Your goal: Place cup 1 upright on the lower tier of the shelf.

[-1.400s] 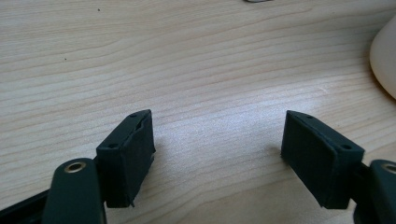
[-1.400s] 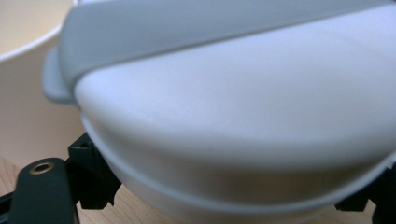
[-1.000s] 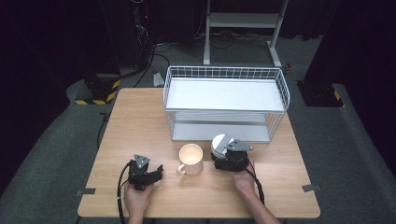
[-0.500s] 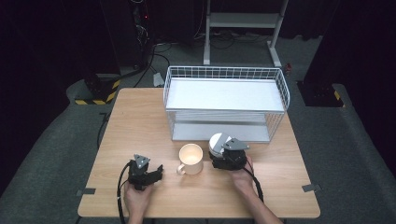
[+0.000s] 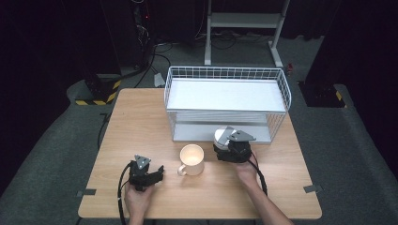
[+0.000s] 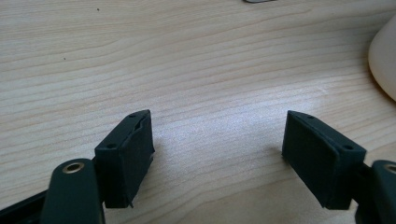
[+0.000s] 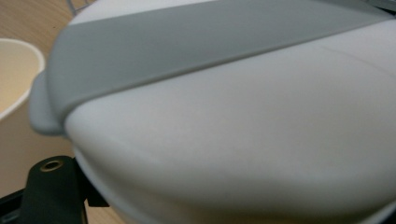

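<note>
My right gripper (image 5: pixel 226 143) is shut on a white round container (image 5: pixel 220 136) with a grey band, just in front of the wire basket (image 5: pixel 281 91). In the right gripper view the container (image 7: pixel 233 140) sits very close, with one black finger (image 7: pixel 51 186) against its lower left side. A cream mug (image 5: pixel 192 159) stands on the table between the two grippers, its handle toward the front left. My left gripper (image 5: pixel 157 172) rests low at the table's front left, pointing toward the mug. In its own view the left gripper (image 6: pixel 219 154) is open over bare wood, with the mug's edge (image 6: pixel 385 60) at the right.
The white wire basket has a white shelf (image 5: pixel 225 93) on top and takes up the back middle of the wooden table (image 5: pixel 136 122). Black cables trail from both grippers toward the front edge. Bare wood lies at the left of the table.
My right gripper has edged slightly toward the basket with the white container. The left gripper and the mug have stayed put.
</note>
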Tool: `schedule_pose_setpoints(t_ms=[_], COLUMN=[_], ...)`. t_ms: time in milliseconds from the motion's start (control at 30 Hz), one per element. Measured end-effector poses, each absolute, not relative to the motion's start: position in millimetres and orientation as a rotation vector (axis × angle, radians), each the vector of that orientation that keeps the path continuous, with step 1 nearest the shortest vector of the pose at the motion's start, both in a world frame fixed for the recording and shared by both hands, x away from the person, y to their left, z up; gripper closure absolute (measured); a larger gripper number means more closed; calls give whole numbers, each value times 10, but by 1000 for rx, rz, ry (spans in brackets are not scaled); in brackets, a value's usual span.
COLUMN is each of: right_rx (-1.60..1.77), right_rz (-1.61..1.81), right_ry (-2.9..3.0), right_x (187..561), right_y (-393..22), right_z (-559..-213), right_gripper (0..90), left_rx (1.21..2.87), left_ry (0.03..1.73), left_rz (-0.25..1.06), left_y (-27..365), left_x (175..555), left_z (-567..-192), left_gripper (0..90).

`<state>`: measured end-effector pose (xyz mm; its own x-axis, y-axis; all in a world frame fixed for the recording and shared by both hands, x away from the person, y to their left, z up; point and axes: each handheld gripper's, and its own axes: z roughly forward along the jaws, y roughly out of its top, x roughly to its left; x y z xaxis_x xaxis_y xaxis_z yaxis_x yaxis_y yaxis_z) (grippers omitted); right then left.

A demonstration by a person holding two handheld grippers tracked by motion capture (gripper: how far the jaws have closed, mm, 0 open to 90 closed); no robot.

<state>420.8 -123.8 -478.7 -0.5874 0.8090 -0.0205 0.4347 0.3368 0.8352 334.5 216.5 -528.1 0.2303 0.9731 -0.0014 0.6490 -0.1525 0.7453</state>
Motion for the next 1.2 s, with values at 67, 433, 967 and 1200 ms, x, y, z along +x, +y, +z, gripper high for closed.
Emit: schedule_pose_setpoints(t_ms=[67,433,967,1200], right_rx=[1103,1174,1232,1241], right_rz=[1150,1179,1165,1170], right_ry=[2166,2105,2087,2065], right_x=[4253,4437,4667,4718], right_y=[-1256,-1385,-1431,-1460], right_z=[-4764,-4697,-4779,-4809], right_gripper=[185,185,186,186], left_rx=[1881,1883,1894,1897], left_ry=[1490,1488,1485,1481], left_rz=[663,662,668,666], left_y=[2166,2166,2154,2154], left_x=[3344,3345,3344,3345], left_z=[-5281,-5280,-5280,-5280], left_gripper=[250,249,248,247])
